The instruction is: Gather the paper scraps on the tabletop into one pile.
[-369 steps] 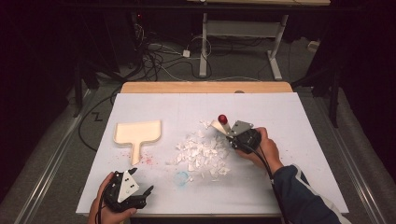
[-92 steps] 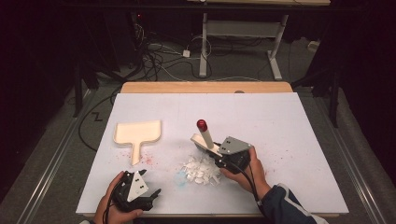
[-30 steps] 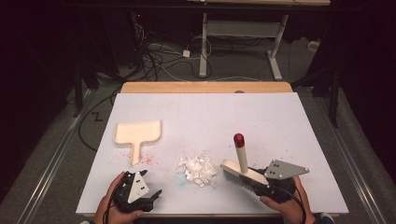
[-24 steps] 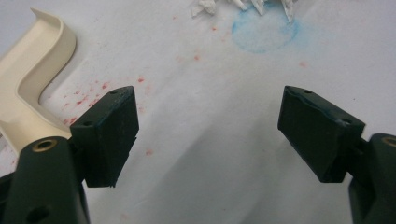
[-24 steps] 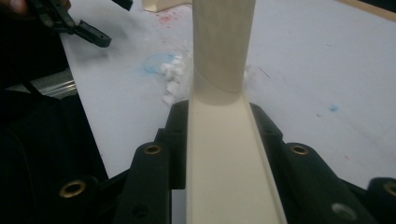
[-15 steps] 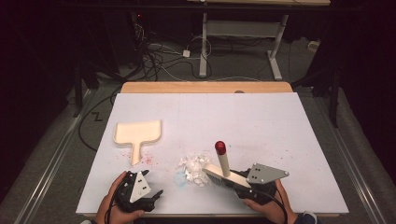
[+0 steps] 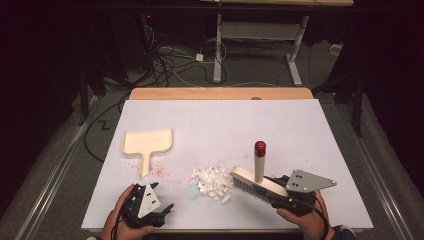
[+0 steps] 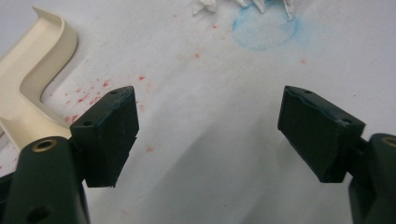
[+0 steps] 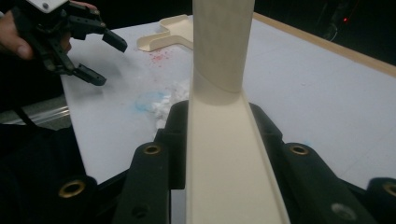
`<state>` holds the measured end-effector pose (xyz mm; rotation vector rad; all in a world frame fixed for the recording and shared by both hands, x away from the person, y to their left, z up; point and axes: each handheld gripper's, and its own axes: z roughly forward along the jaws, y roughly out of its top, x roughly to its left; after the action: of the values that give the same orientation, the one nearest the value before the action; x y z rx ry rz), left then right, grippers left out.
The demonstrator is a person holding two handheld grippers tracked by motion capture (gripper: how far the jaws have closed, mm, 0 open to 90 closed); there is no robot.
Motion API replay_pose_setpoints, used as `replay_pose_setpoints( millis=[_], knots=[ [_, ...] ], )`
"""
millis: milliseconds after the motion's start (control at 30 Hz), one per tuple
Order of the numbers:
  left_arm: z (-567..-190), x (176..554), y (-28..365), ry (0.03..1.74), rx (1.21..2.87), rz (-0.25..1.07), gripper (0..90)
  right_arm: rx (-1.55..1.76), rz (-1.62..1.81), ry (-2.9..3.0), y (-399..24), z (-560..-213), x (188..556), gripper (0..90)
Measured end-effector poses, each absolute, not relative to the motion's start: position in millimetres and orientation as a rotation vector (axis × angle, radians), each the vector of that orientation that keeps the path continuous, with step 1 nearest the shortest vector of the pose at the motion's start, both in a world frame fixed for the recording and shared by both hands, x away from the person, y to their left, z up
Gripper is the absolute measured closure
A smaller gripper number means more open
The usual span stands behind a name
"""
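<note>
White-topped rectangular bench (image 7: pixel 220 125), wide across the high view. Cream plastic dustpan (image 7: pixel 147 142) lying flat at nine o'clock. Cream red-tipped hand brush (image 7: pixel 255 176) at five o'clock, pinched by right hand-held gripper (image 7: pixel 280 192). Heap of white paper scraps (image 7: pixel 212 181) just beside bristles. Left hand-held gripper (image 7: pixel 162 212) at seven o'clock, spread, empty.

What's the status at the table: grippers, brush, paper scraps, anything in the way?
Right gripper shut on brush; left gripper open, empty. Scraps piled beside bristles. Dustpan apart, far left; nothing blocking.

Black jaws, brass-ringed screw holes
</note>
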<state>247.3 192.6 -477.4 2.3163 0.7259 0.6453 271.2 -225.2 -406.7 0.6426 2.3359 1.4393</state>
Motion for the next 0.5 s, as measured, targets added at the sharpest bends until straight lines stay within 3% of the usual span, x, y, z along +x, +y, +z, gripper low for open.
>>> replay_pose_setpoints(
  millis=[300,500],
  knots=[
    [-478.0,248.4,191.5,0.722,2.323,0.637,19.6,0.558,1.427,2.503,-235.9,-411.4,254.1,67.6],
    [-478.1,249.0,188.9,0.711,2.328,0.637,19.6,0.501,1.416,2.558,-212.0,-427.6,257.1,67.7]
  ],
)
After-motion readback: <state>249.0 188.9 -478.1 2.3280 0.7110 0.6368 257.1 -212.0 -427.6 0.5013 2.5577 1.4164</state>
